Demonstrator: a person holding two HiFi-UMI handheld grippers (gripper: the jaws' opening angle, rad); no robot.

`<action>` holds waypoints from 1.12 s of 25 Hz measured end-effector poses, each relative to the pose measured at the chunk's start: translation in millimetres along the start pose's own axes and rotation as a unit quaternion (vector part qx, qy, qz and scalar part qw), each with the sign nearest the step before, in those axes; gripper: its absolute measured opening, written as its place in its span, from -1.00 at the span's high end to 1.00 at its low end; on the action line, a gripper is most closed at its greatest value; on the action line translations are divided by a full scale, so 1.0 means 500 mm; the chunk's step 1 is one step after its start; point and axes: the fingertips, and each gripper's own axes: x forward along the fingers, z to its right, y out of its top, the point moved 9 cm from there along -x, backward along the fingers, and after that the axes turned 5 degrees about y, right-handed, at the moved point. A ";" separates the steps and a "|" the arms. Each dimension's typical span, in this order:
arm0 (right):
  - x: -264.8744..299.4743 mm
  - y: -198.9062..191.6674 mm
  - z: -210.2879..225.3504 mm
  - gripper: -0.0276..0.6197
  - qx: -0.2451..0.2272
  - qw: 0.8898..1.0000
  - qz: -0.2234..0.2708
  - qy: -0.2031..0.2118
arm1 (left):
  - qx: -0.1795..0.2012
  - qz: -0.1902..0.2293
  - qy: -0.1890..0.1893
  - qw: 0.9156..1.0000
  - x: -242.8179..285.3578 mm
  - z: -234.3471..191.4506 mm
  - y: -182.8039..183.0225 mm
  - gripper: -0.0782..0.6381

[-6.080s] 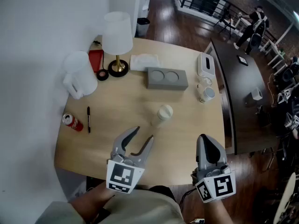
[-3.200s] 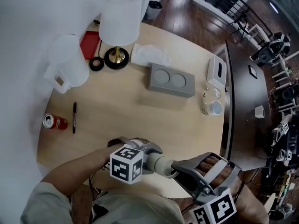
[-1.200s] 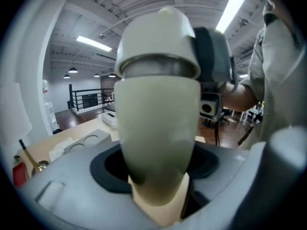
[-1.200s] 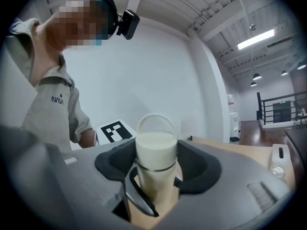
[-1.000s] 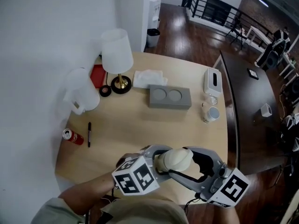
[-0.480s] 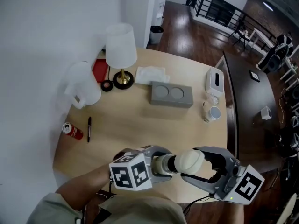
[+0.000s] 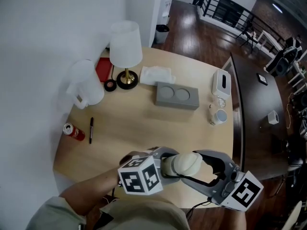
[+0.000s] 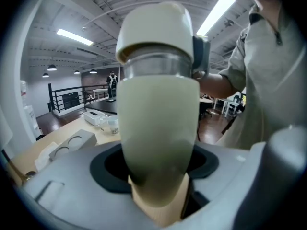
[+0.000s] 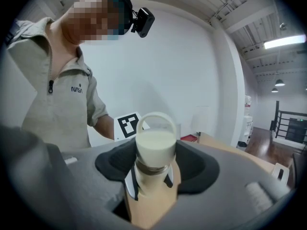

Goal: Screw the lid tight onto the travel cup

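While the lid (image 8: pixel 156 30) already sits on the mouth of the cream travel cup (image 8: pixel 158 123), a narrow band of bare metal (image 8: pixel 156 66) shows between the two. The screwing therefore looks begun but probably not finished, and whether the thread is fully home cannot be told. The cup lies on its side in mid-air, held clear of the wooden surface (image 7: pixel 144 114) above its near edge, close to the person's body. The left tool (image 8: pixel 158 166) is closed around the cup's narrow lower body, its pads pressing on both sides. The right tool (image 9: pixel 156 164) meets it from the opposite end and is clamped on the rounded lid, its jaws set fairly wide to fit. What seems left is more twisting of lid against cup until it stops. Farther off on the surface stand a white lamp (image 7: pixel 126 44), a pale jug (image 7: pixel 85 83) and a grey block (image 7: pixel 177 95) with two round hollows. A red can (image 7: pixel 74 132) lies beside a pen (image 7: pixel 90 130).
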 end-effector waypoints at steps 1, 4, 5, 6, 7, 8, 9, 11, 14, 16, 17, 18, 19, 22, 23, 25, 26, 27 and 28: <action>0.001 -0.001 0.000 0.12 0.000 1.000 -0.002 -0.003 | -0.002 0.003 0.006 1.000 0.000 -0.002 0.003 -0.10; 0.005 -0.004 0.000 0.12 0.001 1.000 -0.003 -0.020 | -0.007 0.008 0.031 0.999 0.002 -0.010 0.012 -0.10; 0.005 -0.004 0.001 0.12 0.002 1.000 -0.002 -0.030 | -0.009 0.009 0.041 0.999 0.004 -0.013 0.013 -0.10; 0.005 -0.004 0.002 0.12 0.002 0.999 -0.001 -0.041 | -0.012 0.010 0.053 0.998 0.005 -0.015 0.015 -0.10; 0.006 -0.005 0.003 0.12 0.001 0.999 0.001 -0.053 | -0.015 0.012 0.066 0.998 0.006 -0.018 0.016 -0.10; 0.005 -0.008 0.004 0.12 0.000 0.998 0.005 -0.065 | -0.017 0.015 0.079 0.997 0.007 -0.020 0.016 -0.10; 0.003 -0.011 0.004 0.12 0.000 0.997 0.009 -0.079 | -0.021 0.018 0.093 0.995 0.008 -0.022 0.017 -0.10; 0.004 -0.018 0.004 0.13 0.014 0.994 0.021 -0.107 | -0.029 0.025 0.120 0.992 0.008 -0.026 0.017 -0.10; 0.013 -0.023 -0.002 0.13 0.037 0.987 0.037 -0.153 | -0.036 0.024 0.167 0.985 0.010 -0.032 0.014 -0.10; 0.021 -0.024 -0.006 0.13 0.043 0.983 0.031 -0.173 | -0.037 0.017 0.192 0.981 0.012 -0.034 0.010 -0.10; 0.023 -0.024 -0.007 0.13 0.047 0.982 0.027 -0.180 | -0.034 0.011 0.207 0.978 0.012 -0.035 0.009 -0.10; 0.026 -0.024 -0.007 0.13 0.053 0.981 0.024 -0.187 | -0.029 0.004 0.225 0.974 0.011 -0.036 0.008 -0.10; 0.028 -0.024 -0.007 0.13 0.061 0.979 0.022 -0.194 | -0.023 -0.003 0.243 0.970 0.010 -0.038 0.007 -0.10; 0.037 -0.022 -0.011 0.13 0.079 0.972 0.017 -0.222 | -0.027 -0.007 0.269 0.963 0.011 -0.042 0.004 -0.10; 0.040 -0.020 -0.012 0.13 0.081 0.971 0.017 -0.226 | -0.034 0.002 0.258 0.966 0.011 -0.041 0.002 -0.10; 0.041 -0.015 -0.016 0.12 0.081 0.973 0.021 -0.213 | -0.050 0.037 0.202 0.977 0.009 -0.037 0.002 -0.10; 0.037 -0.011 -0.018 0.12 0.081 0.976 0.023 -0.199 | -0.053 0.055 0.164 0.983 0.006 -0.034 0.004 -0.10; 0.031 -0.008 -0.021 0.12 0.079 0.980 0.024 -0.184 | -0.050 0.070 0.126 0.988 0.002 -0.031 0.006 -0.10; 0.024 -0.003 -0.024 0.08 0.074 0.983 0.025 -0.169 | -0.043 0.079 0.091 0.992 -0.003 -0.027 0.008 -0.10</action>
